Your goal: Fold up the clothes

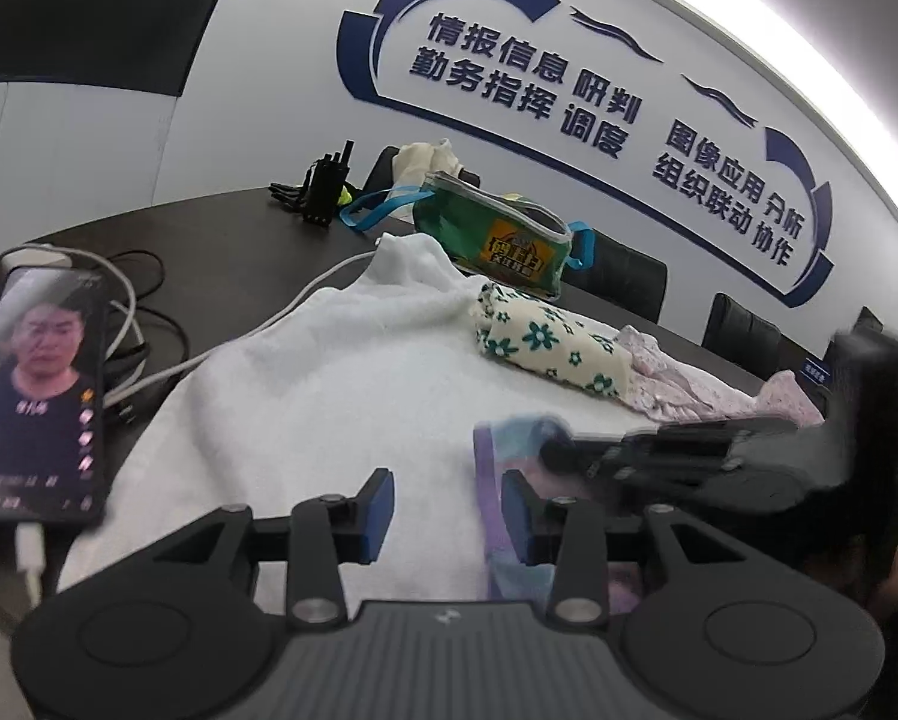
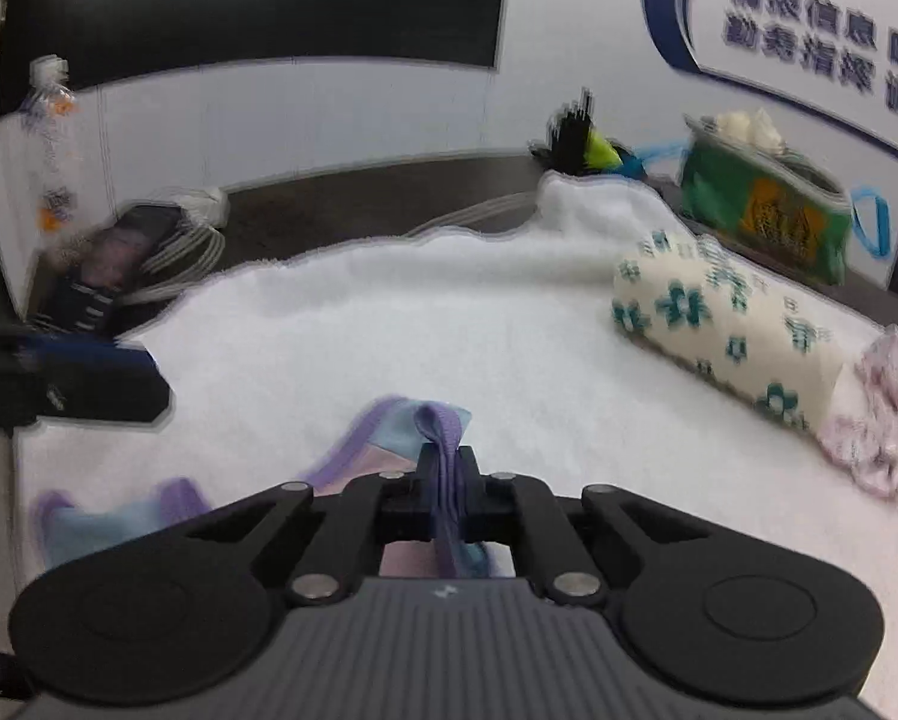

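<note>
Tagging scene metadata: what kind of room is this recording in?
Likely an office meeting room, not a home: a long dark table with black chairs along it, big blue Chinese slogan lettering on the wall, and a walkie-talkie on the table.

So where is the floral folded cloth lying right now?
The floral folded cloth lies on the white towel, right of centre in both views, between the green bag and the pink garment.

A white fluffy towel (image 1: 329, 372) covers the dark surface (image 1: 209, 228). On it lie a lilac, pale blue and pink garment (image 2: 389, 426), a cream roll with teal flowers (image 2: 724, 324) and pale pink floral cloth (image 1: 688, 384). Behind sits a green bag (image 1: 496, 234).
</note>
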A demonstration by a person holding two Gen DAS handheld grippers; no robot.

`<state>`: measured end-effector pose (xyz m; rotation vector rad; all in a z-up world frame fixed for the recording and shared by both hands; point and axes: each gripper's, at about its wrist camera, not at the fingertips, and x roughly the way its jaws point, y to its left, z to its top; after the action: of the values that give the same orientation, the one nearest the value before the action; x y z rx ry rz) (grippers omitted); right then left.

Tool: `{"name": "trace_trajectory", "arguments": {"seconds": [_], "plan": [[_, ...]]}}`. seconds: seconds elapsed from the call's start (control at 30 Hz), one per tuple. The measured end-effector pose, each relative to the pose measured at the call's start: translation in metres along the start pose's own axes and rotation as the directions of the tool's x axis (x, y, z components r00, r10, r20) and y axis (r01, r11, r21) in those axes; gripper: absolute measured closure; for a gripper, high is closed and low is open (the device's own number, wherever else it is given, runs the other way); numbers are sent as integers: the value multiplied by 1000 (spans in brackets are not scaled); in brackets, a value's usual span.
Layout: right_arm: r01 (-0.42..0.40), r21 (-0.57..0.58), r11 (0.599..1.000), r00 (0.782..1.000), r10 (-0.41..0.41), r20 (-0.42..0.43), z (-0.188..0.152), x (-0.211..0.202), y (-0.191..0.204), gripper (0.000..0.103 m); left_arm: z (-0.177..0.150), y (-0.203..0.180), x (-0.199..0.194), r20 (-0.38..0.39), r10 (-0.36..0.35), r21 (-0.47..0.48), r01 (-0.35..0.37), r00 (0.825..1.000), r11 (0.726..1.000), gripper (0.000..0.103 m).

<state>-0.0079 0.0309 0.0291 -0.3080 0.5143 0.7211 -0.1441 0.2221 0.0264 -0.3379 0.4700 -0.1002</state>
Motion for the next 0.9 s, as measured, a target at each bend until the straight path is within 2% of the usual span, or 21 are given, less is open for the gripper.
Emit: {"name": "trace_trajectory", "arguments": {"seconds": [0.1,0.23,0.37,0.47,0.5,0.53,0.57,0.6,0.67,0.7,0.87,0.9], "plan": [[-51,-116,992,997,57,45,-2,-24,29,98,1,6,-5,10,-2,-30,2,1000,1000,61],[-61,-273,960,998,63,-4,-18,-20,70,98,6,7,2,8,11,-36,-10,1000,999,58],[-30,-313,949,999,35,10,-33,-14,79,96,11,0,22,-27,8,-15,-9,1000,1000,50],[-37,-309,950,999,47,26,-34,-19,81,88,15,-6,38,-52,7,1,-7,999,1000,50],[-31,-315,949,999,43,30,-35,-21,82,81,16,-8,43,-61,7,6,-6,998,1000,50],[-13,-318,948,998,30,47,-36,-26,81,75,18,-10,48,-70,6,12,-6,998,1000,52],[7,-320,947,998,15,66,-37,-31,80,63,19,-11,53,-78,6,17,-5,997,1000,55],[26,-322,946,996,1,85,-38,-36,79,58,18,-12,57,-89,10,21,-8,996,1000,58],[41,-305,951,995,-11,99,-40,-51,74,57,14,-10,65,-114,22,28,-19,993,999,87],[46,-289,956,994,-16,107,-40,-58,69,57,13,-9,67,-121,30,27,-27,992,999,91],[44,-79,996,995,-37,88,-40,-70,29,58,8,-1,67,-85,31,0,-31,996,1000,95],[44,-31,999,997,-41,68,-41,-65,20,63,8,-1,67,-76,39,7,-39,996,999,95]]}}
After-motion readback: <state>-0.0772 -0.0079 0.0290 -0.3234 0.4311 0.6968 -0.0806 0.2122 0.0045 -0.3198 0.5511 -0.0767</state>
